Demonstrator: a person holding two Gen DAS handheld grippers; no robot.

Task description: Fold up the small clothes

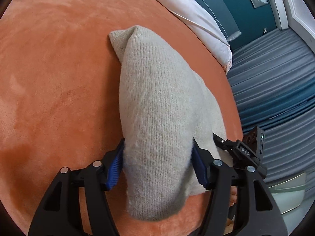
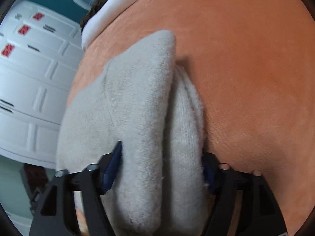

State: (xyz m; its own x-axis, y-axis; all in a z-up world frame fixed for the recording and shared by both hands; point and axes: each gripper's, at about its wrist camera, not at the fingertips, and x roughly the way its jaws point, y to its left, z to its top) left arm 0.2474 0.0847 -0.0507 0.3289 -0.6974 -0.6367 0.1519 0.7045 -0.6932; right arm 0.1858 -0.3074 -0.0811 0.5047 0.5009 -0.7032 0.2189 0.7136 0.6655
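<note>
A cream knitted garment (image 1: 155, 102) lies on an orange plush blanket (image 1: 55, 82). My left gripper (image 1: 158, 157) is shut on a thick fold of the garment, its blue pads (image 1: 116, 165) pressing both sides. The fold is lifted and stretches away to a corner on the blanket. My right gripper (image 2: 161, 167) is shut on another bunched, doubled fold of the same garment (image 2: 137, 106), with a blue pad (image 2: 114, 163) showing at its left. The right gripper's body also shows in the left wrist view (image 1: 250, 151), close beside the left one.
A pale pink pillow or duvet (image 1: 198, 19) lies at the far edge of the blanket. A grey-blue striped floor covering (image 1: 275, 78) is beyond the bed edge. A white panelled wardrobe (image 2: 33, 82) stands left in the right wrist view.
</note>
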